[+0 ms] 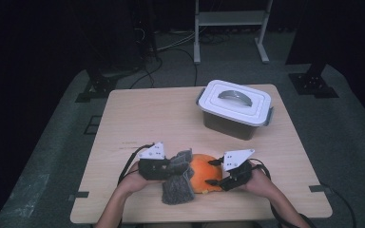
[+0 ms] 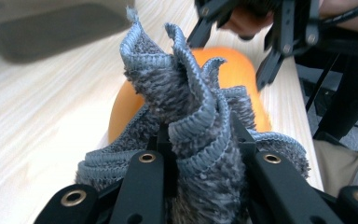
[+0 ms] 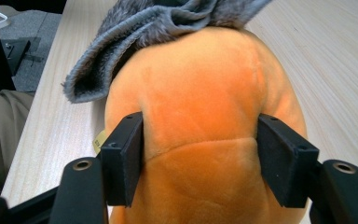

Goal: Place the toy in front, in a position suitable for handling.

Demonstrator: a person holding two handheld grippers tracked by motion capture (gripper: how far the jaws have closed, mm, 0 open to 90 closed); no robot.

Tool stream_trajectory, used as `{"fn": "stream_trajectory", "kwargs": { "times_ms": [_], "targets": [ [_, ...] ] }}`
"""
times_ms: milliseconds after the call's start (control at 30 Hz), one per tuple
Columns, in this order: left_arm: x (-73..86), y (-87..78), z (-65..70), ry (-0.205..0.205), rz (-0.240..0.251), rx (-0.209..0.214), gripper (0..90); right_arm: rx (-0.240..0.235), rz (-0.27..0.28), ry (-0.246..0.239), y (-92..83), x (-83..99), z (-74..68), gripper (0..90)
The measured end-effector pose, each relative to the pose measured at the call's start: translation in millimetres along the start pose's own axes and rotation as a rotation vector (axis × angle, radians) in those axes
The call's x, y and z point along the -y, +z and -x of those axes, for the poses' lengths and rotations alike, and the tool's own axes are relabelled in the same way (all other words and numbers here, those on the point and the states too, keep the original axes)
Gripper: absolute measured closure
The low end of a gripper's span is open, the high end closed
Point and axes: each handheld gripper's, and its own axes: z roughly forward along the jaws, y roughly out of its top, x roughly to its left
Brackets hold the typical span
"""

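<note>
- Orange plush toy (image 1: 204, 172) near table's (image 1: 138, 118) six o'clock edge, long side lying three to nine o'clock.
- Right gripper (image 1: 215, 172) squeezing toy; left gripper (image 1: 170, 167) pinching grey cloth (image 1: 177, 187).
- Wide bare wood toward eleven o'clock; lidded box (image 1: 235, 108) at one o'clock.

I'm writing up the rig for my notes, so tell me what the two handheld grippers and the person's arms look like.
The left gripper and the right gripper are matt black, each topped by a pale grey three-cornered plate with small dark dots. Their flat black fingers are angular bars ending in rectangular pads, with brass-ringed holes lower down. A black cable trails from each. The forearms are bare, no sleeves showing.
</note>
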Motion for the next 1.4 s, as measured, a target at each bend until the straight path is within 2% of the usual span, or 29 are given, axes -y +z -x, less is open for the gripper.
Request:
{"fn": "stream_trajectory", "kwargs": {
  "times_ms": [167, 400, 567, 667, 733, 833, 933, 1033, 1100, 1233, 1333, 1400],
  "targets": [
    [-1.8, -4.6, 0.2, -0.001, 0.003, 0.003, 72.8, 0.005, -0.004, -0.007, 1.3, -2.6, -1.4, 36.7],
    [-22.8, 3.8, 10.6, 0.047, 0.045, 0.059, 72.0, 0.020, -0.015, -0.039, 6.5, -8.2, -6.6, 36.0],
    [-16.7, 7.1, 7.5, 0.054, -0.022, 0.039, 72.2, 0.003, 0.001, 0.009, 2.6, -9.0, -3.9, 23.6],
    [-9.6, 1.0, 3.9, 0.030, -0.022, 0.022, 72.2, -0.012, 0.027, 0.038, -6.5, -8.4, 0.5, 19.2],
    [-6.2, -2.8, 2.0, 0.021, -0.022, 0.014, 72.2, 0.001, -0.001, 0.063, -9.3, -5.3, 4.1, 18.5],
    [-6.0, -4.2, 2.7, 0.025, -0.030, 0.008, 72.0, -0.016, -0.004, 0.095, -6.4, -0.2, 6.7, 18.1],
    [-11.6, -4.6, 5.2, 0.037, -0.030, 0.014, 72.0, -0.020, -0.005, 0.091, -0.5, -3.1, 4.8, 23.8],
    [-21.7, -4.3, 9.8, 0.058, -0.029, 0.022, 72.0, -0.011, -0.015, 0.068, 2.1, -3.1, 3.2, 38.1],
    [-29.2, -1.3, 13.9, 0.082, -0.043, 0.026, 72.0, 0.000, -0.026, 0.058, 2.2, -4.6, 2.2, 44.1],
    [-44.6, 6.7, 23.1, 0.124, -0.040, 0.054, 72.0, 0.010, -0.022, 0.048, 2.3, -7.7, 1.0, 48.3],
    [-54.1, 17.8, 29.5, 0.155, -0.060, 0.075, 71.9, 0.013, -0.028, 0.018, 4.7, -12.5, -1.8, 48.6],
    [-57.6, 24.7, 31.3, 0.164, -0.074, 0.089, 71.9, 0.014, -0.034, 0.019, 5.8, -13.6, -3.6, 48.8]
  ]
}}
